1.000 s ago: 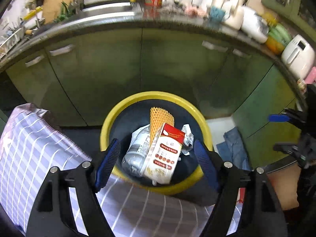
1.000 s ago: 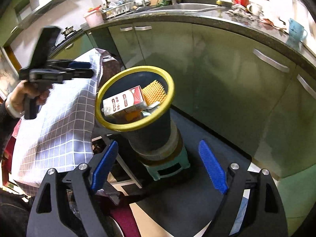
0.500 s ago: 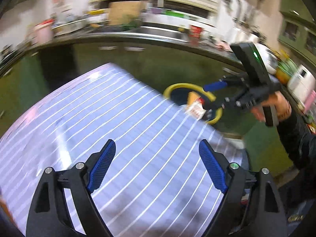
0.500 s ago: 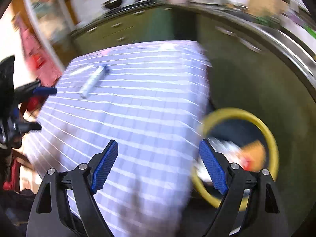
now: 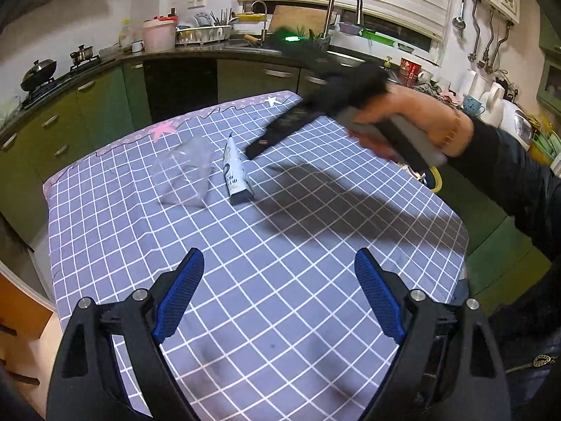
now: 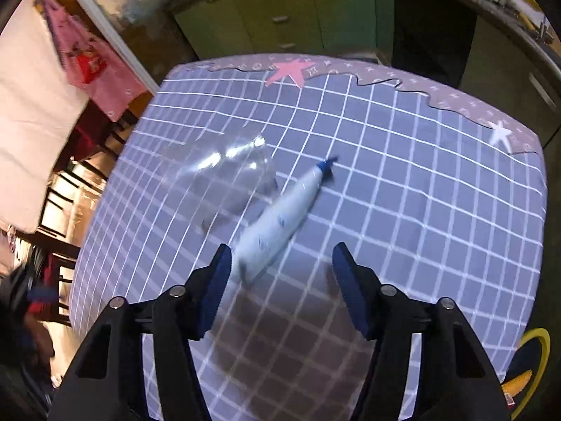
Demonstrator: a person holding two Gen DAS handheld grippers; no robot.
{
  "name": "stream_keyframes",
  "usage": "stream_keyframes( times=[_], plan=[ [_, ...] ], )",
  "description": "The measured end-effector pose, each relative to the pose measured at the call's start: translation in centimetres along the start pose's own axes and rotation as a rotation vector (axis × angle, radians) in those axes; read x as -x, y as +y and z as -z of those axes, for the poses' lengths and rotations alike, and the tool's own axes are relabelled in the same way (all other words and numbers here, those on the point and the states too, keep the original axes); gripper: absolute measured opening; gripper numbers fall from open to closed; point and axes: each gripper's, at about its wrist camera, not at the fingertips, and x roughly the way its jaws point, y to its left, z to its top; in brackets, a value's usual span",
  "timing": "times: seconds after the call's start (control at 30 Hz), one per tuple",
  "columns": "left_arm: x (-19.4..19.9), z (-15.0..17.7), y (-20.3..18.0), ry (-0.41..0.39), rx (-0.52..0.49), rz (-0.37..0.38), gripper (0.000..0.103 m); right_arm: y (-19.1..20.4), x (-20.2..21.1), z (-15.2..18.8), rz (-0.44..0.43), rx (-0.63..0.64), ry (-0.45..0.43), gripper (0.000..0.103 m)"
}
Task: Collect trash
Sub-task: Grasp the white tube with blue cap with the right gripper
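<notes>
A white squeeze tube [image 5: 235, 172] with a blue cap lies on the checked tablecloth [image 5: 280, 245], beside a clear plastic cup [image 5: 186, 175] lying on its side. My left gripper [image 5: 280, 298] is open and empty over the near part of the table. My right gripper [image 6: 280, 280] is open just above the tube [image 6: 280, 221], whose flat end lies between the fingertips; the cup [image 6: 224, 179] lies to its left. The right gripper also shows blurred in the left wrist view [image 5: 266, 140]. The yellow-rimmed trash bin [image 6: 533, 368] peeks past the table's right edge.
Green kitchen cabinets [image 5: 87, 105] and a countertop with a sink tap [image 5: 342, 7], dish rack and pots surround the table. A pink cloth [image 6: 87, 59] hangs to the left. Chairs [image 6: 63, 203] stand beyond the table's left edge.
Both grippers have swung away from the trash bin to over the table. The right gripper has dropped close to the tube. Both stay open.
</notes>
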Motion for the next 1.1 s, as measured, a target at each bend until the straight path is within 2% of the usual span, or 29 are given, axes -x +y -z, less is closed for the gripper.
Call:
stream_keyframes(
  times=[0.13, 0.27, 0.53, 0.57, 0.67, 0.73, 0.77, 0.93, 1.1],
  plan=[
    [0.2, 0.6, 0.3, -0.009, -0.003, 0.012, 0.083, 0.5, -2.4, -1.7, 0.018, -0.034, 0.053, 0.057],
    [0.6, 1.2, 0.4, -0.022, -0.008, 0.024, 0.083, 0.8, -4.2, -1.9, 0.048, -0.043, 0.087, 0.056],
    [1.0, 1.5, 0.3, -0.033, -0.007, 0.035, 0.084, 2.2, -5.5, -2.3, 0.056, -0.035, 0.092, 0.056],
    [1.0, 1.5, 0.2, -0.033, -0.007, 0.034, 0.084, 2.4, -5.9, -2.4, 0.051, -0.033, 0.095, 0.054],
    [1.0, 1.7, 0.1, -0.029, -0.006, 0.035, 0.084, 2.6, -6.2, -2.2, 0.05, -0.026, 0.09, 0.037],
    [1.0, 1.7, 0.1, -0.025, -0.004, 0.034, 0.084, 2.4, -5.6, -2.1, 0.023, -0.032, 0.091, 0.022],
    [1.0, 1.8, 0.0, -0.023, -0.003, 0.032, 0.084, 2.4, -5.4, -1.9, 0.016, -0.034, 0.083, 0.02],
    [0.9, 1.8, -0.3, -0.013, -0.001, 0.028, 0.084, 1.9, -3.1, -0.6, 0.014, -0.013, 0.048, 0.018],
    [0.3, 1.7, -0.8, -0.007, -0.016, 0.036, 0.084, -1.0, 2.2, 3.2, 0.029, -0.034, -0.018, 0.018]
  ],
)
